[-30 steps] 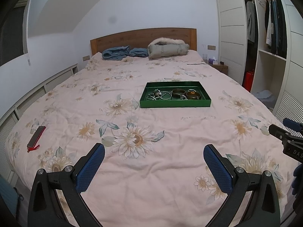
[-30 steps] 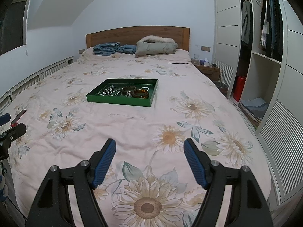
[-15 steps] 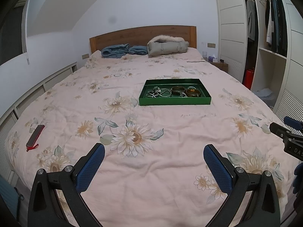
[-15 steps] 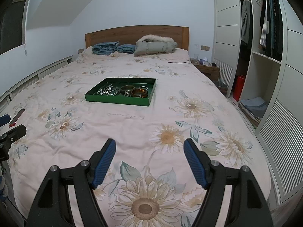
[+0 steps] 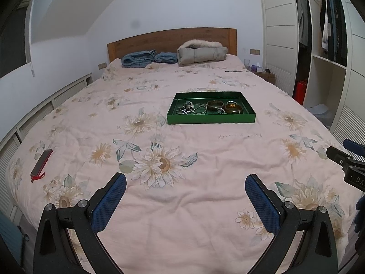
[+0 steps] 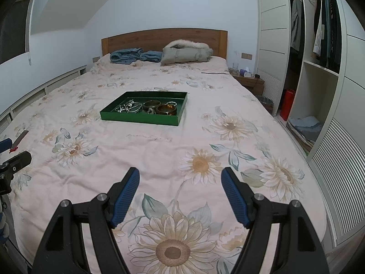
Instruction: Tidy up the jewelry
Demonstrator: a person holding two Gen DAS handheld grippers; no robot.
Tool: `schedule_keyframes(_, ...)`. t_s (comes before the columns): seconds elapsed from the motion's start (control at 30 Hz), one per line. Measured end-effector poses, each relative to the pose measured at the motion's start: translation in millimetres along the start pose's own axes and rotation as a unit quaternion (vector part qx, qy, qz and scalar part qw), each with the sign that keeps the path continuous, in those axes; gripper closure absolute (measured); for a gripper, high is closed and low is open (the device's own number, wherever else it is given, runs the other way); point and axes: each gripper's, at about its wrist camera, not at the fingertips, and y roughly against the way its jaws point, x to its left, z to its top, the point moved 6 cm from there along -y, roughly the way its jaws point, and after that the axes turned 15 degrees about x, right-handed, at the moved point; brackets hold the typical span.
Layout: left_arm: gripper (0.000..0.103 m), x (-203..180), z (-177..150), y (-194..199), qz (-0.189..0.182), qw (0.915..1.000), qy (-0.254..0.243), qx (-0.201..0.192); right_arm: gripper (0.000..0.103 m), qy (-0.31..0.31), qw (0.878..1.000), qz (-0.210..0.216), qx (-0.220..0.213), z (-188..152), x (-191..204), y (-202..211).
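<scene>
A green tray (image 5: 211,118) (image 6: 139,118) lies in the middle of the bed. It holds a tangle of silver bangles (image 5: 191,109) (image 6: 130,107), a dark bangle (image 5: 215,104) (image 6: 152,103) and an amber bangle (image 5: 233,108) (image 6: 166,110). My left gripper (image 5: 186,195) is open and empty above the bed's foot, well short of the tray. My right gripper (image 6: 180,193) is open and empty, also near the foot, with the tray ahead and to its left.
The bed has a pink floral quilt (image 5: 159,159). A red and black flat object (image 5: 41,162) lies near the left edge. Blue blankets (image 5: 141,59) and a grey coat (image 5: 200,53) lie at the headboard. A wardrobe (image 6: 319,68) and nightstand (image 6: 249,81) stand on the right.
Both grippers have drifted slightly back and up from the bed, so the tray looks a little farther away. Both jaws stay open.
</scene>
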Motion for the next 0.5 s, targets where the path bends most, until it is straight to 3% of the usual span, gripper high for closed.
schedule_keyframes(0.5,0.001,1.4,4.1,-17.9,0.000,0.9998,0.004,0.018,0.030,-0.004,1.000,-0.007,0.012,4.2,-1.2,-11.6)
